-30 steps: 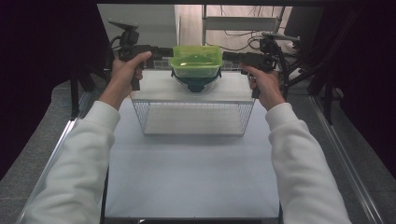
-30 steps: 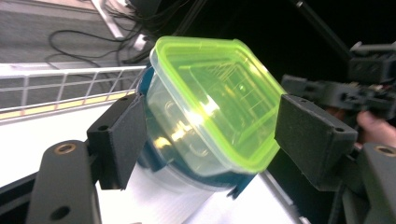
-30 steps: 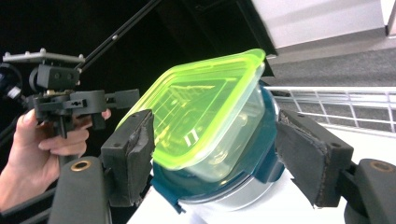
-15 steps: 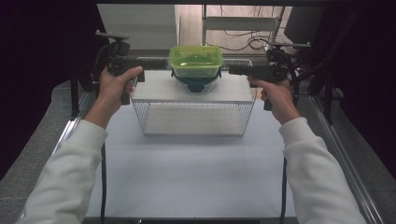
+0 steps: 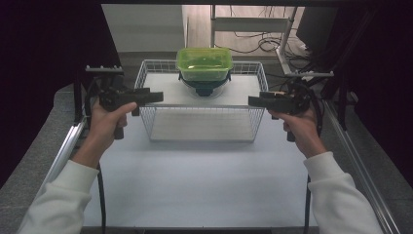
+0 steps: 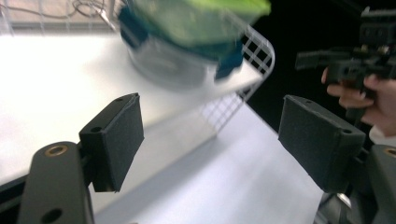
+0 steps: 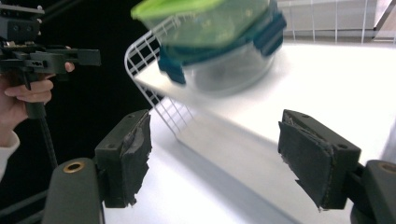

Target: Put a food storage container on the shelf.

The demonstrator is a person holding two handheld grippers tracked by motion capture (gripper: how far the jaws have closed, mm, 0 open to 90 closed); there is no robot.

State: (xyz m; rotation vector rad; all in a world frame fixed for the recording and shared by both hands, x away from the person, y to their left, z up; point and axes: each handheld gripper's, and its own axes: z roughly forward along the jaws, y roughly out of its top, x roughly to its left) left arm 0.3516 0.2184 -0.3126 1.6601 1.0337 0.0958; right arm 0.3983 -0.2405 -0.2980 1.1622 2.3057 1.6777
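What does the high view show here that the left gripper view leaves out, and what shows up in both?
High view alone: the whole wire basket on the white table, both white sleeves, and the left gripper in its hand outside the basket's left side.

Left gripper view alone: its own two black pads close up, standing apart with nothing between them, and the clear tub's blue side clips.

Both: the stacked containers with the green lid, blurred in the gripper view, a corner of the basket, and the right gripper in its hand.
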